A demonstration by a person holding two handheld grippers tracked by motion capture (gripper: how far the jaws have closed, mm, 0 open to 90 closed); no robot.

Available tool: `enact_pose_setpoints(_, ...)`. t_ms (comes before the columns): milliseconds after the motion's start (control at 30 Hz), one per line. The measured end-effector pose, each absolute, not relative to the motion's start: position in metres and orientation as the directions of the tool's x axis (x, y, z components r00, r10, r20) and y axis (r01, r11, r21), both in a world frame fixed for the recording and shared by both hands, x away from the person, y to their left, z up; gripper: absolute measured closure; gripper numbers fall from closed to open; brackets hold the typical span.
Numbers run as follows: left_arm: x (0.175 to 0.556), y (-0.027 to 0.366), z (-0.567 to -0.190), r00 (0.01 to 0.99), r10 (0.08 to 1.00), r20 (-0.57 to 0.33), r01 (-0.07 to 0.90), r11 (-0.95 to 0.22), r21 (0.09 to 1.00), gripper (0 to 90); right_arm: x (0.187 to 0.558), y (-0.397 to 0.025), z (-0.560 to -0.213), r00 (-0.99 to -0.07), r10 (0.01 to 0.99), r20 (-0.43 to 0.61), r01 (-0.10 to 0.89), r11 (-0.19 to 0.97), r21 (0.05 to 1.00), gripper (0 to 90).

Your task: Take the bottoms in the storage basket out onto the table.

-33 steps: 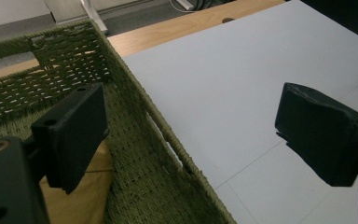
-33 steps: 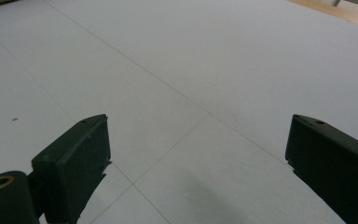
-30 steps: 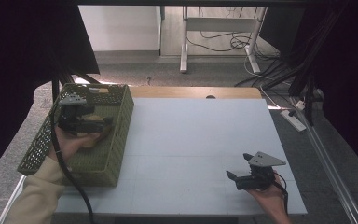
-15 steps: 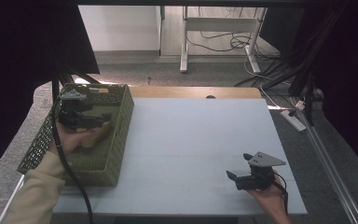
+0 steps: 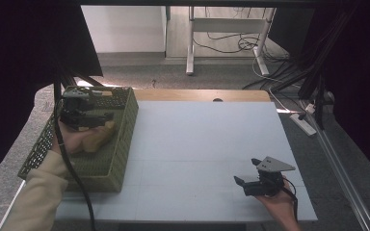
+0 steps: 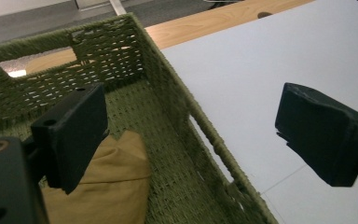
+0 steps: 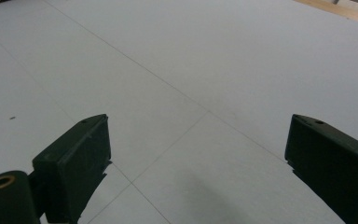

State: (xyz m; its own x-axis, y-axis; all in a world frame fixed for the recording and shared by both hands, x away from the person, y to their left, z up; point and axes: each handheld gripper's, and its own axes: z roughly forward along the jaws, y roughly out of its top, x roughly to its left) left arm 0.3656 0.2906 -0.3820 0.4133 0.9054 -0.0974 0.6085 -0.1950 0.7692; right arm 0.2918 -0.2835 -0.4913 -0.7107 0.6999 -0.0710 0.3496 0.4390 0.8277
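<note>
Seen from the high view: left hand-held gripper (image 5: 87, 117) held over the green woven basket (image 5: 120, 159) at the left edge of the bench (image 5: 197, 144), right hand-held gripper (image 5: 250, 180) low near the bench's front right corner, well apart from the basket. Only a tan patch beneath the left hand there, hard to tell from the hand itself. Made plain in the left gripper view — a mustard-yellow cloth bag (image 6: 107, 186) lying on the basket floor, below and just beside one black jaw, not between the two. Jaws spread wide and holding nothing, one over the basket's inside, the other out over the white bench surface past the basket wall. In the right gripper view, jaws likewise wide apart and unloaded — bare white bench with faint seam lines between them.
</note>
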Motion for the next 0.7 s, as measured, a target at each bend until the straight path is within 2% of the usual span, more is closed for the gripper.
enact_pose_setpoints(700,0.382,0.31,-0.381,0.353,0.931,-0.095,0.642,-0.167,0.748,9.9,0.292,-0.283,-0.492,-0.71,0.7,-0.07,0.352,0.439,0.827,6.7)
